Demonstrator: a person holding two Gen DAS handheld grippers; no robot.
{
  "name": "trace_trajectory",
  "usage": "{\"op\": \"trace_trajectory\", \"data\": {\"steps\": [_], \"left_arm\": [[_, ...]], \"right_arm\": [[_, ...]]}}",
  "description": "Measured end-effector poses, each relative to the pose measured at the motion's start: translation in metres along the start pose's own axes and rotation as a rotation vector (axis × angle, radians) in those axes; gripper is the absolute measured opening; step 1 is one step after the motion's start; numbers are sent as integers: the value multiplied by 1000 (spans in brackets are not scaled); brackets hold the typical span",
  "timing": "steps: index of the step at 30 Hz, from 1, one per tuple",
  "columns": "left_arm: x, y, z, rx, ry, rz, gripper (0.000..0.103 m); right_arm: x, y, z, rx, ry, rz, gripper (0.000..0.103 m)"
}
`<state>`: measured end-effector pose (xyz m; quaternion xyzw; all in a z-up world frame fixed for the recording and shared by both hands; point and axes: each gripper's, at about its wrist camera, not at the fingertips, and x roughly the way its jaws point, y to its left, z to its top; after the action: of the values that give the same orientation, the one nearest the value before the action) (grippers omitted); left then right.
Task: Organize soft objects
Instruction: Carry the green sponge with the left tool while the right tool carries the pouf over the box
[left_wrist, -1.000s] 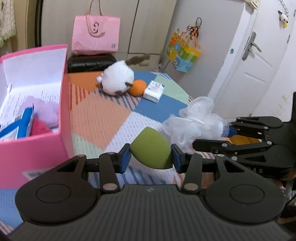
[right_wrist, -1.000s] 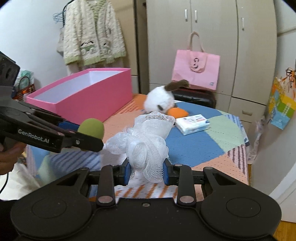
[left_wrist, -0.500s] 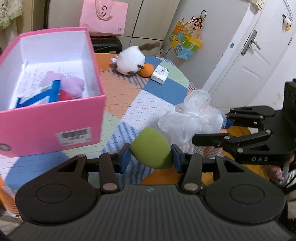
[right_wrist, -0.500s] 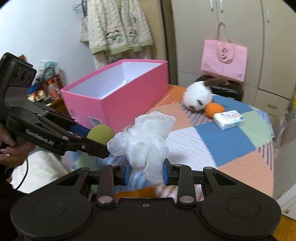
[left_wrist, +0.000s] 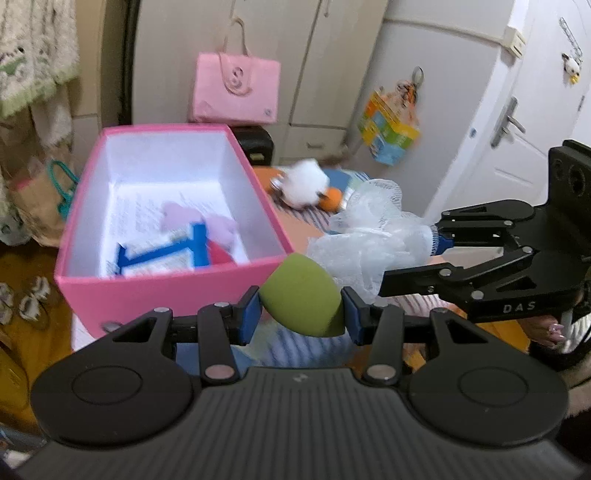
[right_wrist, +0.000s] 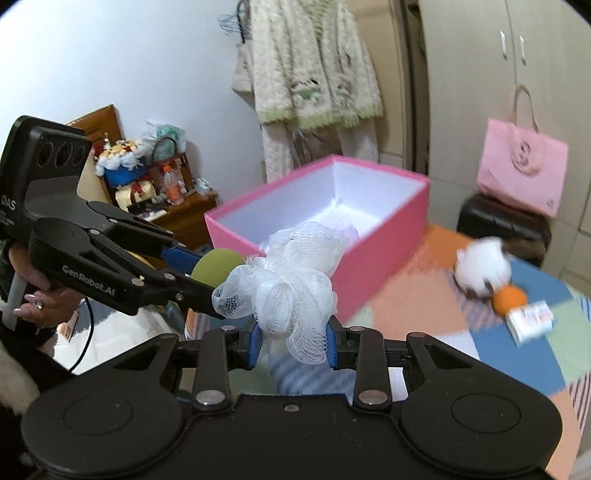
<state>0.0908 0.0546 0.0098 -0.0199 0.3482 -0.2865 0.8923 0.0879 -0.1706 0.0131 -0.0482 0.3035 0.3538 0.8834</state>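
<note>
l gripper (left_wrist: 301, 308) pinches green sponge (left_wrist: 301, 297) - r gripper (right_wrist: 293, 341) clamps mesh pouf (right_wrist: 284, 280).

"DAS" is printed on the right gripper (left_wrist: 436, 254) body in the left wrist view, and on the left gripper (right_wrist: 207, 273) "DAS" sits on the camera housing with "GenRobot.AI" along the side plate; print elsewhere is too blurred to read.
</note>
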Motion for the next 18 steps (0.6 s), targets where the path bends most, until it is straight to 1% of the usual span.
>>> {"op": "trace_trajectory", "data": {"steps": [7,11,16,18], "left_arm": [[3,30,27,-6,-62,55,45],[9,48,39,-27,-84,61,45],[20,64,56,-25,-121,87,45],[26,70,62,-27,-125,95,45]], "right_arm": [[26,0,34,-56,-33,-5,38],[41,-3,51,-86,-58,-24,38],[60,-6,71,-123,-84,-31,38],[67,-9,80,-135,-96,-42,38]]}}
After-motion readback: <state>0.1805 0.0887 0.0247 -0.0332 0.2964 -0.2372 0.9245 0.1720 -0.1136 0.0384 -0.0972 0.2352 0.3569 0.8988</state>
